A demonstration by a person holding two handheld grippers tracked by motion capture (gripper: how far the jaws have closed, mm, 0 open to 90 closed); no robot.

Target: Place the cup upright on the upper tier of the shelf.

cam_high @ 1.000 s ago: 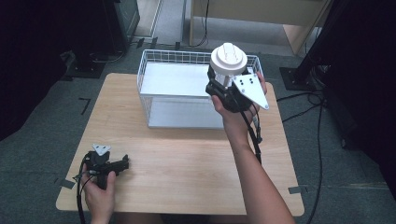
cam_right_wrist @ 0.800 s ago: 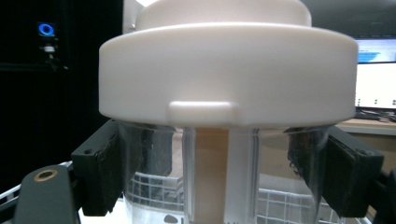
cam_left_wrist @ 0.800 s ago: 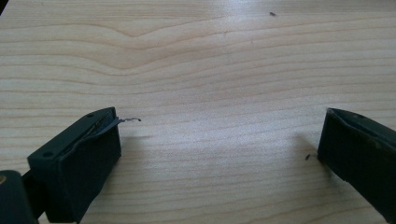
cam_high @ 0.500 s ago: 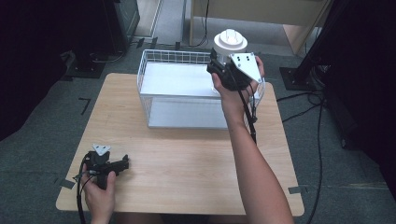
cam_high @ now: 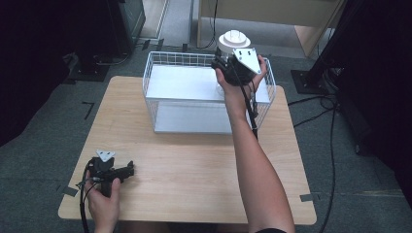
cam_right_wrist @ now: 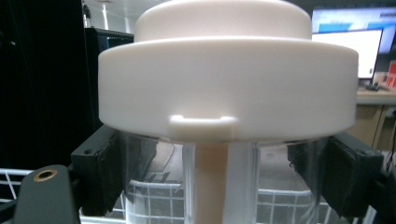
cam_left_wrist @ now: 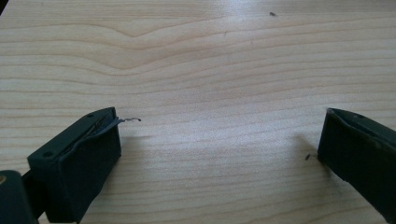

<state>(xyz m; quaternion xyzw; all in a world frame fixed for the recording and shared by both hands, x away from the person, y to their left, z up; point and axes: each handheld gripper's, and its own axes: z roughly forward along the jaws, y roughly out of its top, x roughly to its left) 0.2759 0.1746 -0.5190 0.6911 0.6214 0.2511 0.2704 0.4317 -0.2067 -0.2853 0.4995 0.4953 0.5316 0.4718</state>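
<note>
- Near the near-left corner of the light wooden table (cam_high: 194, 160): left hand (cam_high: 104, 204) wrapped around the left gripper (cam_high: 127, 171), grey three-cornered plate (cam_high: 105, 155) on top, black cable looping off the near edge.
- Seen along the left gripper (cam_left_wrist: 219, 140) from its own camera: two black jaws spread wide apart, nothing between them, only bare wood grain below. A thin curl of loose material sticking out from the tip of the left-hand jaw.
- Across the far half of the table: white wire basket (cam_high: 160, 73), rectangular, with a pale flat sheet lining its bottom.
- Over the far-right part of the basket: right hand (cam_high: 238, 80) raised on an outstretched forearm, carrying the right gripper (cam_high: 218, 62), its grey plate tilted toward the camera and its cable hanging down along the arm.
- Held in that gripper, above the basket's far rim: clear jar with a white lid (cam_high: 233, 40), upright, lid uppermost.
- From the right gripper (cam_right_wrist: 224, 182) camera: black jaws closed against the clear glass wall on both sides, just under the broad white lid (cam_right_wrist: 229, 79); small raised tab on the lid's lower edge facing the camera; pale vertical strip visible through the glass; wire mesh of the basket (cam_right_wrist: 154, 196) low behind.
- Far right background of that view: lit monitor (cam_right_wrist: 345, 37) on a desk.
</note>
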